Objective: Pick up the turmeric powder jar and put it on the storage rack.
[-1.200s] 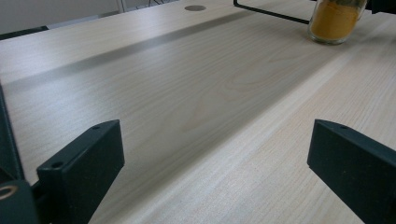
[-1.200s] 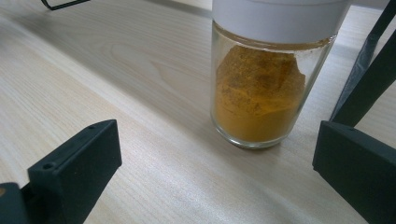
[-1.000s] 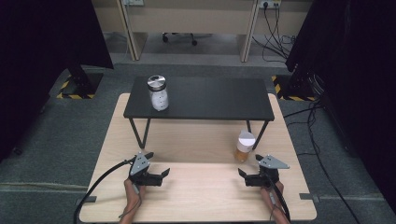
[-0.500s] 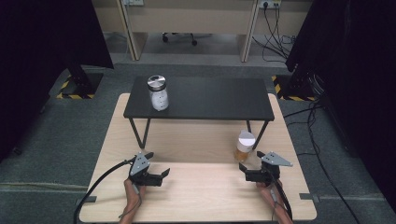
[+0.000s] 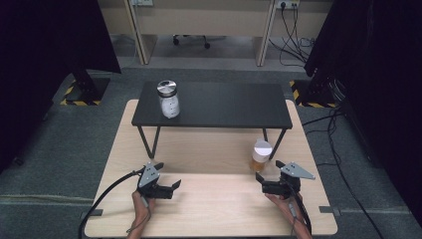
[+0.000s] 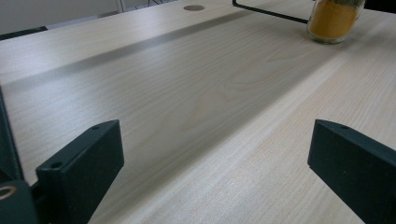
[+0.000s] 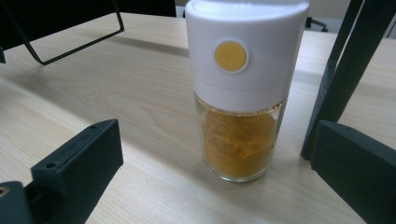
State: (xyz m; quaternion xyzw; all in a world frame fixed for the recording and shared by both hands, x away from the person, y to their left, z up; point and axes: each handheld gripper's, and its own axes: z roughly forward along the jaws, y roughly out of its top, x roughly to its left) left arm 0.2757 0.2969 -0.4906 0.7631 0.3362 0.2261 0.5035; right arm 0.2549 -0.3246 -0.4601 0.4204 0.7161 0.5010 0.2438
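While the person's two hands rest low on the pale wooden table, the thing closest to the work is a spice jar, a clear glass shaker with a white cap and yellow-orange powder filling its lower part. It stands upright on the table just beside the right front leg of the black shelf that straddles the far half of the tabletop. Seen from the right gripper view, the cap carries a round yellow dot on its front; I can read no brand, label or writing anywhere on the jar.

The right gripper sits just short of the spice jar, on the person's side of it, jaws pointed at it. In its own view the two black jaws are spread wide with the jar standing between and beyond them, not touched; nothing is gripped.

The left gripper lies well to the left of the spice jar, near the table's front edge. Its jaws are likewise spread wide over bare wood, holding nothing.

Well away from the spice jar, on the shelf's left end, stands a glass jar with a silver metal lid, its writing, if any, too small to make out.
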